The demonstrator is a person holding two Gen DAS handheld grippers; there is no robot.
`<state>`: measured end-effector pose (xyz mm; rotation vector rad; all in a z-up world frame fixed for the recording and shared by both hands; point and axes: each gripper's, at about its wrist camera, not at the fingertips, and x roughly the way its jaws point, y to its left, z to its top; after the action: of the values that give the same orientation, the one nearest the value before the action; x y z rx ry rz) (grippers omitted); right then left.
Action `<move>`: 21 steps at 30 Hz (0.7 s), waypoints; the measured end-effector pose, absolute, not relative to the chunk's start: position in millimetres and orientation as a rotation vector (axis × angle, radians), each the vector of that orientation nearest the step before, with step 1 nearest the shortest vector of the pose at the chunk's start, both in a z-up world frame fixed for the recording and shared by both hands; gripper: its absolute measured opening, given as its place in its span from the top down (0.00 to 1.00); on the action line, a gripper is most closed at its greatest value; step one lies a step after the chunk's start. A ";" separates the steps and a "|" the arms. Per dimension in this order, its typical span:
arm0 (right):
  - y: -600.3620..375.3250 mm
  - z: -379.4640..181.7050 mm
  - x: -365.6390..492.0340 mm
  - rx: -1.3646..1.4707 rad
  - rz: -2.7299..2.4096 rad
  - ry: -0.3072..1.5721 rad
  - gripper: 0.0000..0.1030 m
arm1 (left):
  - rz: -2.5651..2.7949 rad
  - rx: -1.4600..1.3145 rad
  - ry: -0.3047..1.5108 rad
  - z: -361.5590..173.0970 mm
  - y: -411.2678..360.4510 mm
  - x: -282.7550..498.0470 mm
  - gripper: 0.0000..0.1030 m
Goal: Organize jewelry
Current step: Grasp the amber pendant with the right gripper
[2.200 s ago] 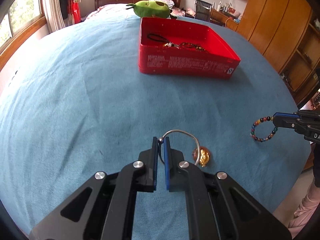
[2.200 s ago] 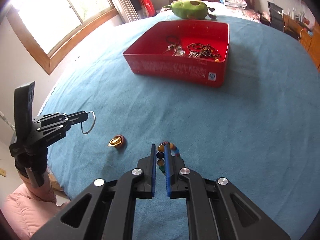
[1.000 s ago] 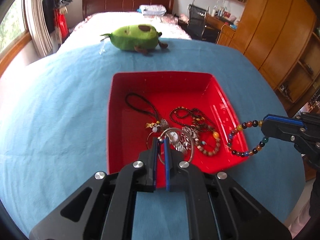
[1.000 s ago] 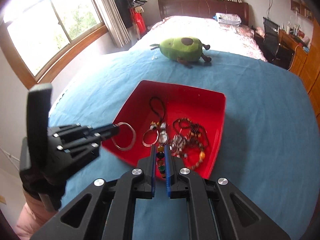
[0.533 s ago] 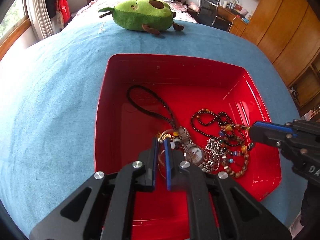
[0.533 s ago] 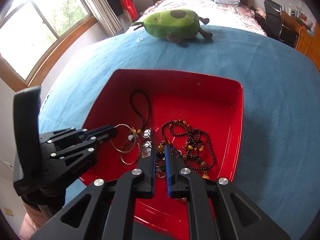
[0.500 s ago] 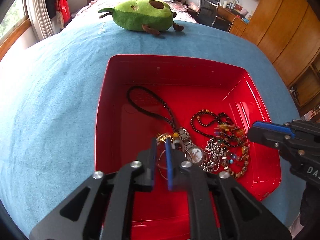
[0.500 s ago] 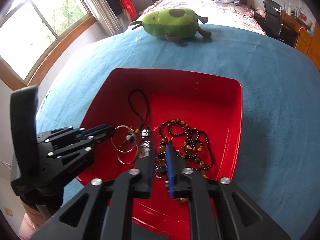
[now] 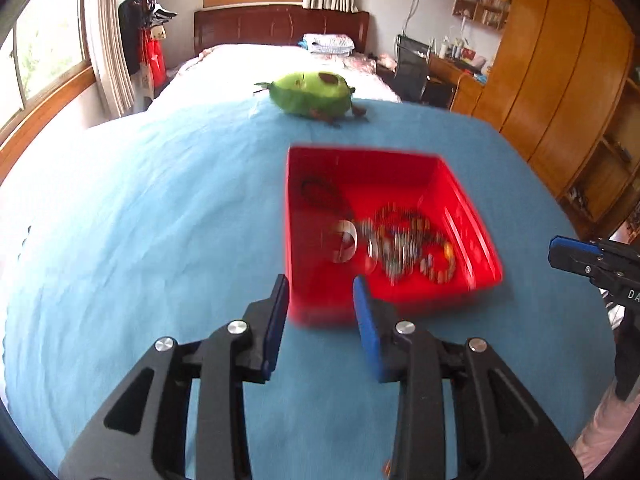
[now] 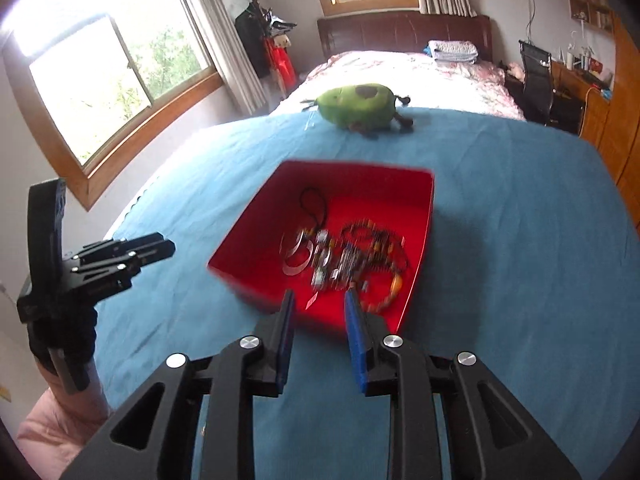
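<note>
Looks mostly done to me: the jewelry pile (image 10: 344, 256) sits inside the red tray (image 10: 416, 280) mid-frame on the blue blanket (image 9: 140, 220), though it's too blurry to pick out pieces, and I see nothing loose on the blanket. Both the left gripper (image 9: 320, 312) and right gripper (image 10: 318, 320) hover low at the bottom of frame with jaws spread apart and empty, pointing at the tray's near edge.

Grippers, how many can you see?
2. The left gripper is open, near the red box's front left corner. The right gripper is open at its front edge. Neither holds anything.
</note>
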<state>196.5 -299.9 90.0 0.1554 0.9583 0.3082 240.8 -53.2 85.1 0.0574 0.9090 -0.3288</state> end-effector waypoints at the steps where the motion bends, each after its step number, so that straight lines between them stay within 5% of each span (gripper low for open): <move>1: -295.6 78.4 185.4 0.167 0.321 0.990 0.76 | -0.328 0.062 0.925 76.9 -49.2 227.7 0.68; 21: -244.1 -11.2 97.8 0.254 0.432 1.135 0.75 | -0.444 0.128 1.105 -35.5 -67.4 112.2 0.69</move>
<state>97.8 -244.1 -11.2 0.2535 1.1353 0.4321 112.2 -67.4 -35.5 0.1278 1.1051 -0.4443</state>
